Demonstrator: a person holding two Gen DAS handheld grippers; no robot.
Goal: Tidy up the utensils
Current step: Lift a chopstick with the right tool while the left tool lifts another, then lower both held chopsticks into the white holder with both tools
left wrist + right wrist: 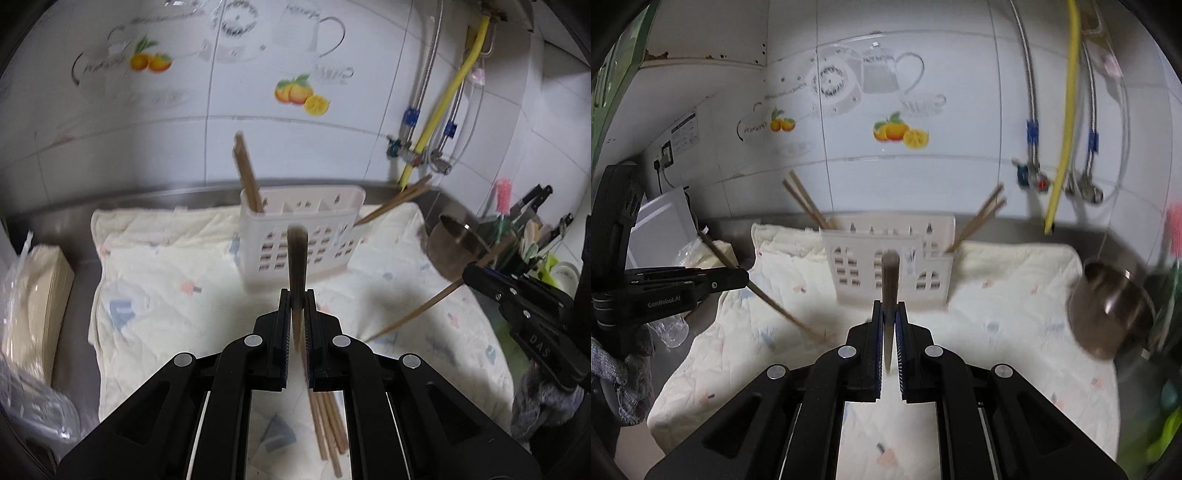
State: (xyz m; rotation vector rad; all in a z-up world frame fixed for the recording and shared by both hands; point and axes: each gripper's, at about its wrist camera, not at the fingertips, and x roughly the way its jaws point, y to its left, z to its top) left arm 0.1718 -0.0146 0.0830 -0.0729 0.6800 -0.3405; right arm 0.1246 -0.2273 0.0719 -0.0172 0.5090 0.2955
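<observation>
A home kitchen: white wall tiles (960, 92) printed with teapots and oranges, a steel counter (147, 195), water valves (1030, 181), a steel pot (1108, 310), knives (535, 199) by the wall

Brown chopsticks (248, 173) upright in white caddy (301, 236)

Ahead of your tongs, a white tiled wall (960, 110) carries fruit decals (899, 131) and teapot drawings; a yellow hose (1067, 122) and braided metal pipes (1030, 103) hang at right above a steel desk (74, 229).
</observation>
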